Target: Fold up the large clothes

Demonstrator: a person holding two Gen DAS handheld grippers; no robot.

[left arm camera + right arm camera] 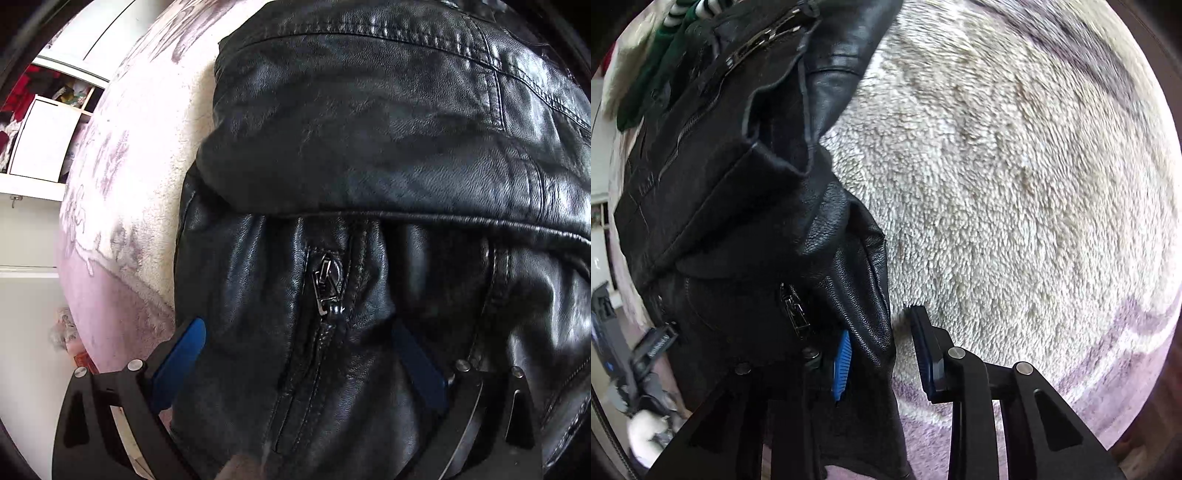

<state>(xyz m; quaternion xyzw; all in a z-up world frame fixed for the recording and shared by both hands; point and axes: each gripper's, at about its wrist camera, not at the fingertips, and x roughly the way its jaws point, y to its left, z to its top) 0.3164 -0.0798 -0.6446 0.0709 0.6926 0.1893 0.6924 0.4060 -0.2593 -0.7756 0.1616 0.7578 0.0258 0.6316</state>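
Hiding the left claw's spread fingers, jacket folds drape the right claw, also spread

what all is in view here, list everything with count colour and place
jacket: one, black leather, lying on the blanket, a fold of it between both grippers' fingers
zip pull: one, dark metal, on the jacket in front of the left gripper
blanket: one, cream and lilac fleece, under the jacket
green garment: one, dark green with white stripes, beyond the jacket
shelves: white, with red and mixed items, far left of the left wrist view
left gripper: black, blue pads, jaws wide, jacket between them
right gripper: black, blue pads, jaws apart around a jacket edge
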